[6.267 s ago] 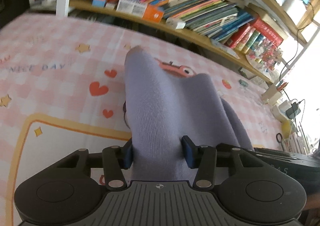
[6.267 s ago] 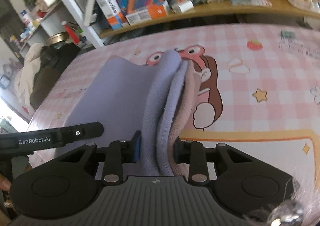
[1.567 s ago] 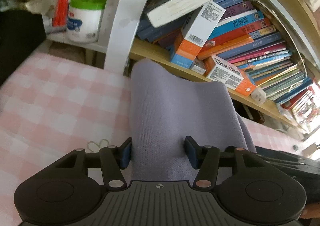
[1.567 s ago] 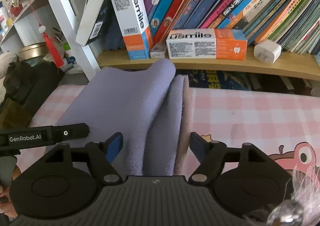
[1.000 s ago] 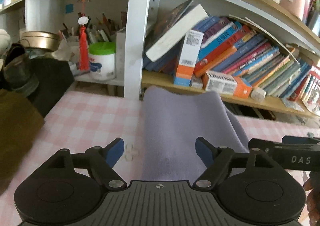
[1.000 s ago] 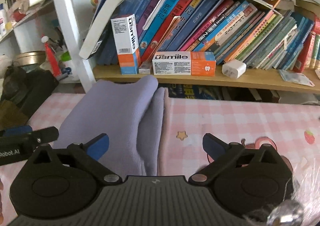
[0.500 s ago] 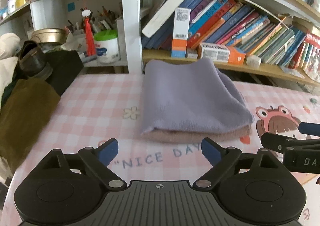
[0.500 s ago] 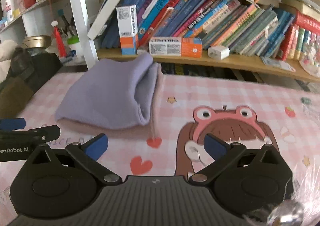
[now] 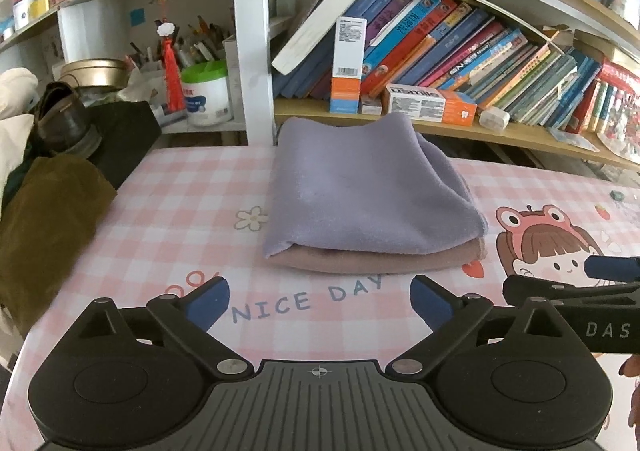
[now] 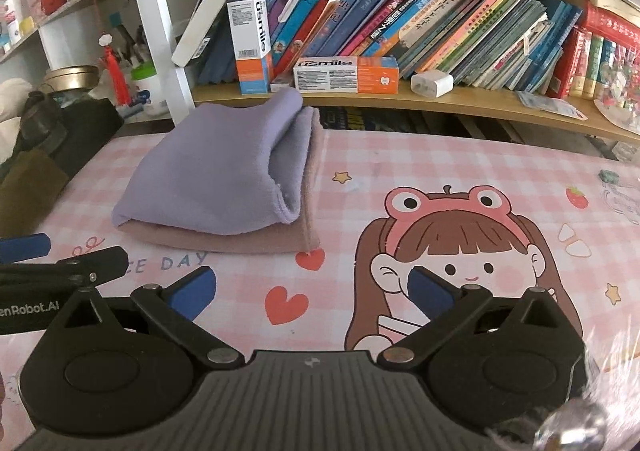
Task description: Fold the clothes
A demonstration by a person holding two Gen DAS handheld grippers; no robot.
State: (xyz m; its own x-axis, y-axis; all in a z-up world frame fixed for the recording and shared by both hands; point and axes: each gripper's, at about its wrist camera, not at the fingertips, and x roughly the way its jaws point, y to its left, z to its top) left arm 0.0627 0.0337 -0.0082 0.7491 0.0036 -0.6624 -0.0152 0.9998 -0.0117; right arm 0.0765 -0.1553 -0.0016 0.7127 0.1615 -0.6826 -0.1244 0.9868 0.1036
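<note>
A folded lilac garment (image 9: 368, 191) (image 10: 224, 171) lies on top of a folded dusty-pink one (image 9: 380, 261) (image 10: 240, 241), stacked at the far edge of the pink checked table cover (image 9: 180, 211) (image 10: 440, 171), close under the bookshelf. My left gripper (image 9: 320, 301) hangs short of the stack, its jaws still opening wide, with nothing between them. My right gripper (image 10: 312, 289) is open too, empty, to the right of the stack over the cartoon girl print. Each gripper's side shows at the edge of the other's view.
A wooden bookshelf (image 9: 480, 131) (image 10: 460, 101) full of books and toothpaste boxes runs behind the stack. A white shelf post (image 9: 252, 31) stands at its left. A brown garment (image 9: 44, 219) and a dark shoe (image 9: 60, 119) lie at the table's left end.
Both grippers let go of the lilac garment, opened wide and drew back from the shelf. The garment now rests flat on the pink one.
</note>
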